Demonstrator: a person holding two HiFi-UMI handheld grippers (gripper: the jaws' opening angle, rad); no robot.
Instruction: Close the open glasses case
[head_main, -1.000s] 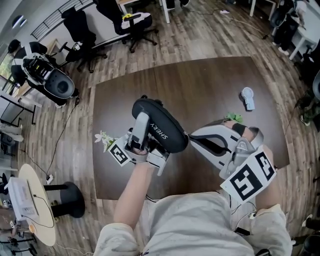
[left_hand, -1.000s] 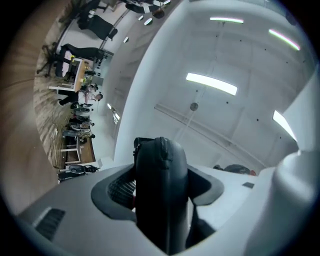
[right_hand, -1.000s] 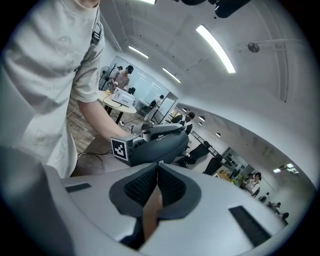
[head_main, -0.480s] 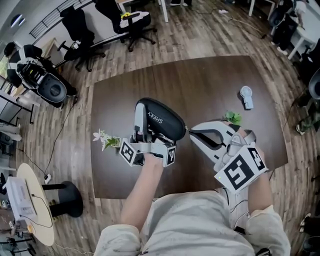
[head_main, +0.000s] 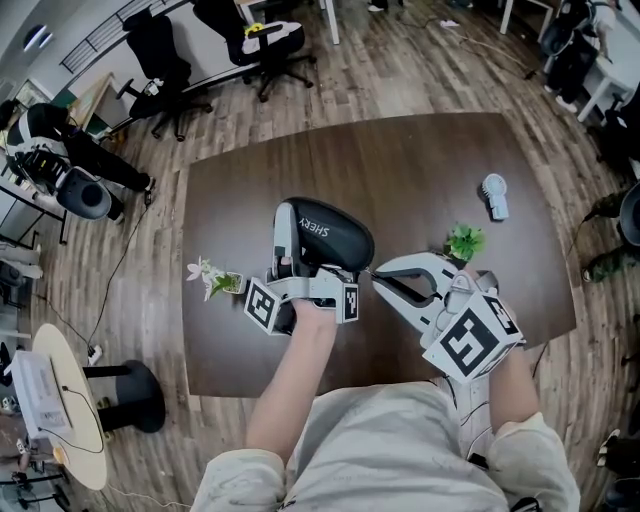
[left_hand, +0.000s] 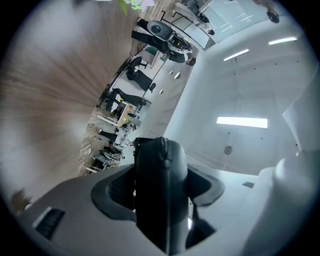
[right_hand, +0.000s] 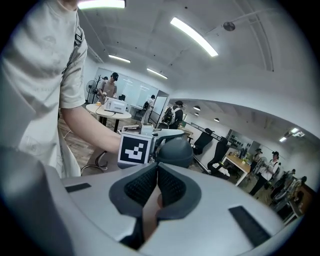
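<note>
Dark table (head_main: 430, 170), and near its centre the glasses case (head_main: 335, 245) sits clamped at its 9 o'clock edge by the left gripper (head_main: 287, 235); the right gripper (head_main: 385, 274), jaws shut and empty, meets its 4 o'clock rim, so best to press slowly and squarely

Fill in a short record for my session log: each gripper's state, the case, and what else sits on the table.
left gripper: shut on the black glasses case
right gripper: shut, nothing between its jaws; tips close beside the case, contact unclear
case state: edge seam looks closed in the left gripper view, not certain
surface: dark brown table
other items: green plant, white flower sprig, small white object
</note>
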